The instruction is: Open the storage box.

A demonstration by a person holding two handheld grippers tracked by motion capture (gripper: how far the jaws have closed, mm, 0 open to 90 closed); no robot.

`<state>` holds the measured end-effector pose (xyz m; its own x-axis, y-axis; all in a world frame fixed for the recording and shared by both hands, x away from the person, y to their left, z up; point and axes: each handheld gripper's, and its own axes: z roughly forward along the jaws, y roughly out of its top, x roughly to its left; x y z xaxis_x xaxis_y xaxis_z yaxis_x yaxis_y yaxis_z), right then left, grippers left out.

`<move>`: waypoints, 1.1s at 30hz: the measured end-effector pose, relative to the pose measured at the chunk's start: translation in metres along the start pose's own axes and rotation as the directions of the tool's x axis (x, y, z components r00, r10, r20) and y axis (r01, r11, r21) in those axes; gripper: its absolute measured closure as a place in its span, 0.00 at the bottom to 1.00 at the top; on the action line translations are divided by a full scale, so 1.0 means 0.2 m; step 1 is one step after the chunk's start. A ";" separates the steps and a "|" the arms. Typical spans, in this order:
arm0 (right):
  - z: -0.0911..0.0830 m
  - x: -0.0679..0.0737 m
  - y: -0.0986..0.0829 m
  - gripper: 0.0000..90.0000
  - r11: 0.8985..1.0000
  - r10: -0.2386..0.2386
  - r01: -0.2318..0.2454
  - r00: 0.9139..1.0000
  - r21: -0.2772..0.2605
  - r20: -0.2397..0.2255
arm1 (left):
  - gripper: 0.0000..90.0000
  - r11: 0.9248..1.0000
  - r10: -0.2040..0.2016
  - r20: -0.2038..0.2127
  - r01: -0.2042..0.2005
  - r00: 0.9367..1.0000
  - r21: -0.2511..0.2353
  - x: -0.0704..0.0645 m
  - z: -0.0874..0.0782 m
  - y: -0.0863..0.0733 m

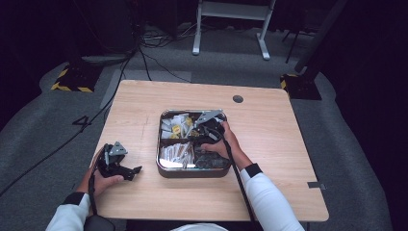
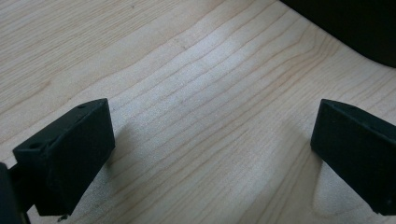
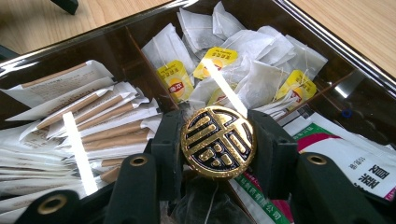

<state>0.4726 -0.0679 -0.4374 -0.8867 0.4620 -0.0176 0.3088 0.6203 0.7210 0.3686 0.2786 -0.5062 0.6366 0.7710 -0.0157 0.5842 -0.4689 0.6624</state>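
The tray [image 1: 194, 172] sits on the table [image 1: 269, 144], a little toward the person's side of its middle. Inside the tray, the tea bags [image 1: 175, 126] fill the far left compartment, and the paper sticks [image 1: 176, 153] lie in the near left compartment. Over the tray's right half hangs the right gripper [image 1: 208, 126], with the round medallion [image 3: 218, 142] between its jaws. Left of the tray, well apart from it, the left gripper [image 1: 130, 171] rests near the table's near edge.
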 end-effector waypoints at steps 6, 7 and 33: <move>0.00 0.01 0.00 0.65 1.000 -0.001 0.001 1.000 -0.002 0.011 | 0.00 1.000 0.000 0.000 0.000 1.000 0.000 0.00 0.00 0.00; 0.00 0.01 0.01 0.65 1.000 0.004 -0.004 1.000 -0.001 0.016 | 0.00 1.000 0.001 0.000 -0.001 1.000 0.000 0.00 0.00 0.00; -0.27 -0.02 0.09 0.65 0.996 -0.011 0.017 0.998 -0.089 0.065 | 0.00 1.000 0.001 0.000 -0.001 1.000 0.000 0.00 0.00 0.00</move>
<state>0.4634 -0.0922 -0.3864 -0.8657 0.4956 -0.0709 0.2622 0.5694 0.7791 0.3686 0.2787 -0.5062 0.6370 0.7708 -0.0150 0.5839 -0.4697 0.6622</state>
